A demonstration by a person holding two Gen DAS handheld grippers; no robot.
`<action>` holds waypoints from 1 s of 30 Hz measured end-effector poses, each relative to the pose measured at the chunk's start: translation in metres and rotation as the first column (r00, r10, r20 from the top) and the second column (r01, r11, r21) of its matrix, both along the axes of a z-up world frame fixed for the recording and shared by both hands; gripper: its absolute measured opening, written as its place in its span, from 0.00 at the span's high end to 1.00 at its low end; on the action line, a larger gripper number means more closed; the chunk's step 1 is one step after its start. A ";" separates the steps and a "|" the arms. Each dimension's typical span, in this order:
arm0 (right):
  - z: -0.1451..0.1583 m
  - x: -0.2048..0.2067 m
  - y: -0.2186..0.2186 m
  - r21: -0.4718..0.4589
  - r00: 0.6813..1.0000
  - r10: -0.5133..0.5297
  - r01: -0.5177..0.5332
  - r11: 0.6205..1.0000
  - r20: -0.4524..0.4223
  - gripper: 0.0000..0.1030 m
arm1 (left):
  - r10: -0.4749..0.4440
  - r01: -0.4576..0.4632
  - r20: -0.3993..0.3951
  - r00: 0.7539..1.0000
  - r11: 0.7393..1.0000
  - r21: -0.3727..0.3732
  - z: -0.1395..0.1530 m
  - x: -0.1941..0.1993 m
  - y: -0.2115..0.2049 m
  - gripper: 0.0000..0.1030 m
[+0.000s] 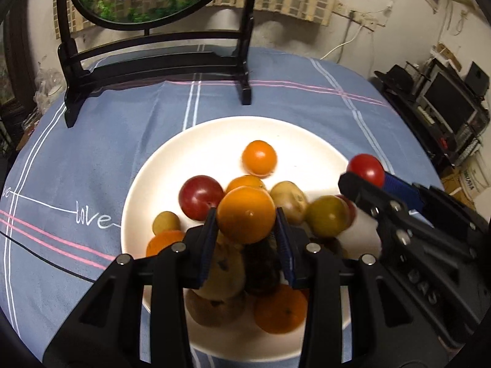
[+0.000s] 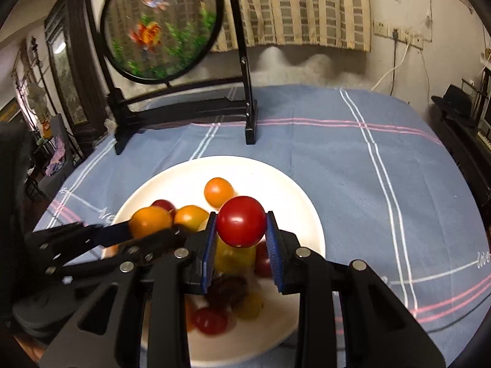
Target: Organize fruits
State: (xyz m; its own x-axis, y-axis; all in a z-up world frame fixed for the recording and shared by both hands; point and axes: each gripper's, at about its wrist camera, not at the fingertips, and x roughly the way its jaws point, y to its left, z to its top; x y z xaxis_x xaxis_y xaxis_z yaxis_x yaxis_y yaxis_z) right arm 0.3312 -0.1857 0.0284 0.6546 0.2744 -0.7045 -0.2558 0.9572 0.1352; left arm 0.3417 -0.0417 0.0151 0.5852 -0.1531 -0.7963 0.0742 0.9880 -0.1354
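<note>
A white plate point(image 1: 159, 165) on the blue cloth holds several small round fruits: orange, red, yellow-green and brown ones. My left gripper point(image 1: 245, 217) is shut on an orange fruit point(image 1: 245, 213) and holds it above the pile. My right gripper point(image 2: 241, 222) is shut on a red fruit point(image 2: 241, 220) above the plate's right part point(image 2: 300, 196). In the left wrist view the right gripper point(image 1: 366, 173) comes in from the right with the red fruit point(image 1: 366, 168). In the right wrist view the left gripper point(image 2: 147, 227) comes in from the left with the orange fruit point(image 2: 150, 220).
A black wooden stand point(image 1: 153, 61) with a round painted screen point(image 2: 159, 24) stands at the back of the table. The blue checked cloth point(image 2: 383, 168) covers the table. Dark shelves with equipment point(image 1: 445, 113) stand off the table's right edge.
</note>
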 end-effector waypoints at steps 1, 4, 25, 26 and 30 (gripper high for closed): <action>-0.003 0.006 0.002 -0.013 1.000 -0.003 0.003 1.000 -0.008 0.70 | 0.004 -0.004 0.001 1.000 1.000 0.002 -0.002 0.001 0.001 0.65; -0.013 0.020 0.006 -0.025 0.998 0.008 -0.010 1.000 -0.063 0.69 | 0.023 -0.022 0.006 1.000 1.000 -0.019 -0.002 0.003 0.006 0.63; 0.008 -0.106 -0.021 -0.142 0.997 -0.037 0.047 0.989 0.074 0.39 | 0.061 -0.071 0.127 0.990 0.995 0.076 0.026 -0.111 0.014 0.08; 0.006 -0.115 -0.024 -0.148 0.997 -0.039 0.049 0.988 0.073 0.39 | 0.066 -0.077 0.135 0.989 0.994 0.083 0.024 -0.121 0.015 0.07; 0.003 -0.152 -0.037 -0.154 0.994 -0.066 0.079 0.985 0.087 0.38 | 0.069 -0.087 0.145 0.987 0.989 0.123 0.016 -0.162 0.012 0.06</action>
